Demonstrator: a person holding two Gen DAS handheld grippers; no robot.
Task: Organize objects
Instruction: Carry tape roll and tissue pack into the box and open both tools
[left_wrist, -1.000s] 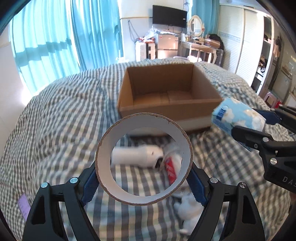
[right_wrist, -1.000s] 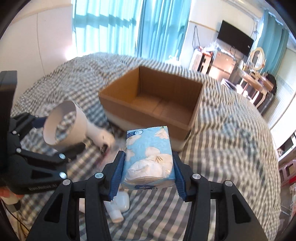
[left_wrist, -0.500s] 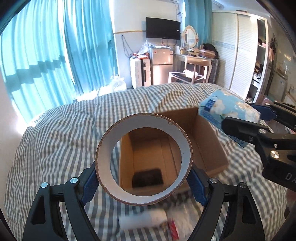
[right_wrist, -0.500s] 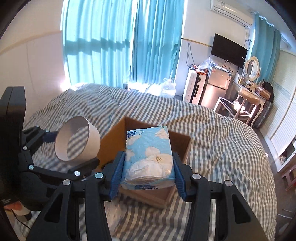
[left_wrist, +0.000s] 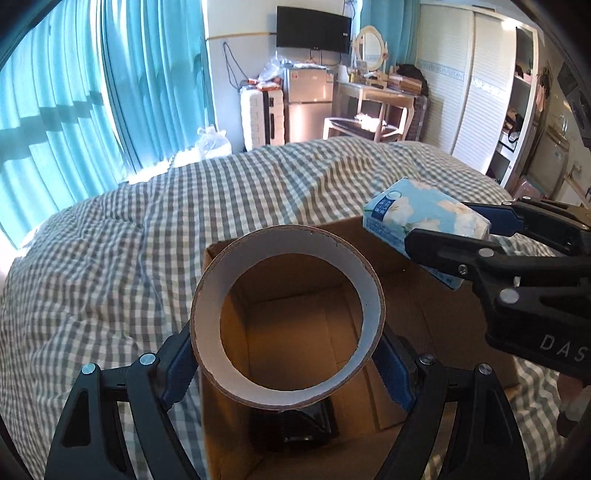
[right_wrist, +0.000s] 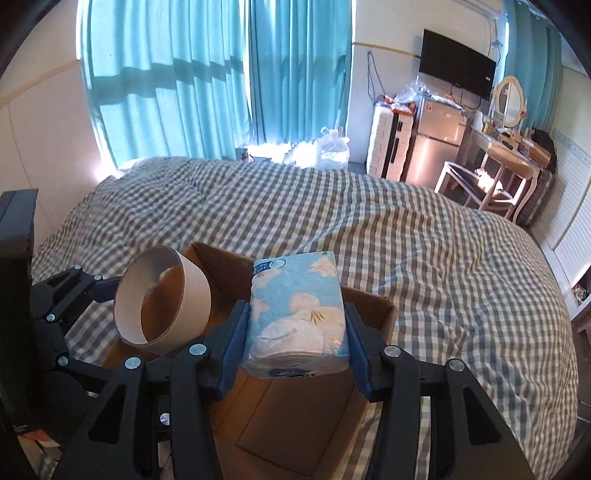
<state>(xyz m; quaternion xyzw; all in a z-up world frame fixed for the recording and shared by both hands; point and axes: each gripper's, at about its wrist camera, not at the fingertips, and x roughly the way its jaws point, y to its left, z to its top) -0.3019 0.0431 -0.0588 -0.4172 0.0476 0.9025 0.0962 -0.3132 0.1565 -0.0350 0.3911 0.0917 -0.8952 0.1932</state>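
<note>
My left gripper is shut on a wide cardboard tape ring, which hangs over the open cardboard box. In the right wrist view the same ring shows at the left, above the box. My right gripper is shut on a blue tissue pack with white flowers, also held above the box; the left wrist view shows that pack at the right. A dark object lies on the box floor, partly hidden by the ring.
The box sits on a bed with a grey checked cover. Teal curtains, a small fridge, a dressing table and chair and a wardrobe stand beyond the bed.
Both grippers have moved forward from in front of the box to above its opening, still holding the ring and the tissue pack. The loose items on the bed have dropped out of view.
</note>
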